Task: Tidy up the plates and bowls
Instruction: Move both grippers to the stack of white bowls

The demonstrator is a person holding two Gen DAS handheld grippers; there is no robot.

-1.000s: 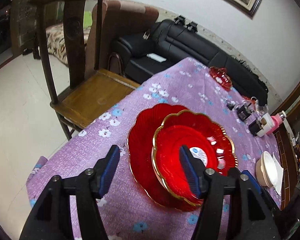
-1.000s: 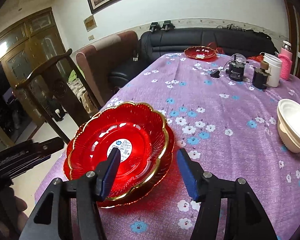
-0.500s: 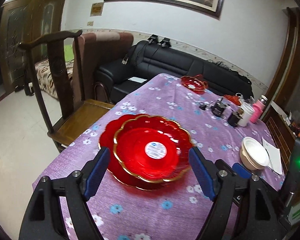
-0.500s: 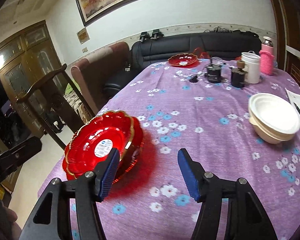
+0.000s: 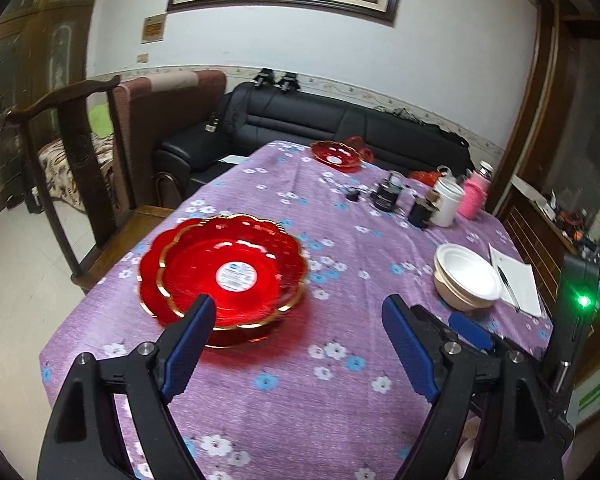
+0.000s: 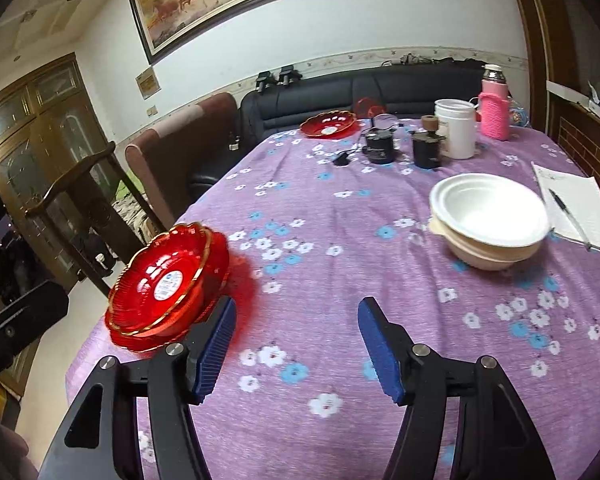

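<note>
1. Near the left corner of the purple flowered tablecloth (image 5: pixel 340 360), two red scalloped glass-like plates with gold rims (image 5: pixel 224 276) sit stacked, the upper one nested slightly off-centre in the lower.
2. They look stiff, glossy and breakable, so I judge them slippery between rubber pads; the raised fluted rim is the sensible place to pinch, not the smooth middle with its white sticker.
3. Further right, two pale foam-like bowls (image 6: pixel 488 220) rest one inside the other; they seem light and easily dented, best taken gently at the lip.
4. A third red dish (image 6: pixel 329 124) stands at the far end of the table, well apart from both tools.
5. Hovering above bare cloth, the left gripper (image 5: pixel 296 344) has just been opening its jaws and holds nothing; the plate stack lies just beyond its left finger.
6. Likewise released and empty, the right gripper (image 6: pixel 296 344) has the stack ahead to its left and the bowls ahead to its right.
</note>
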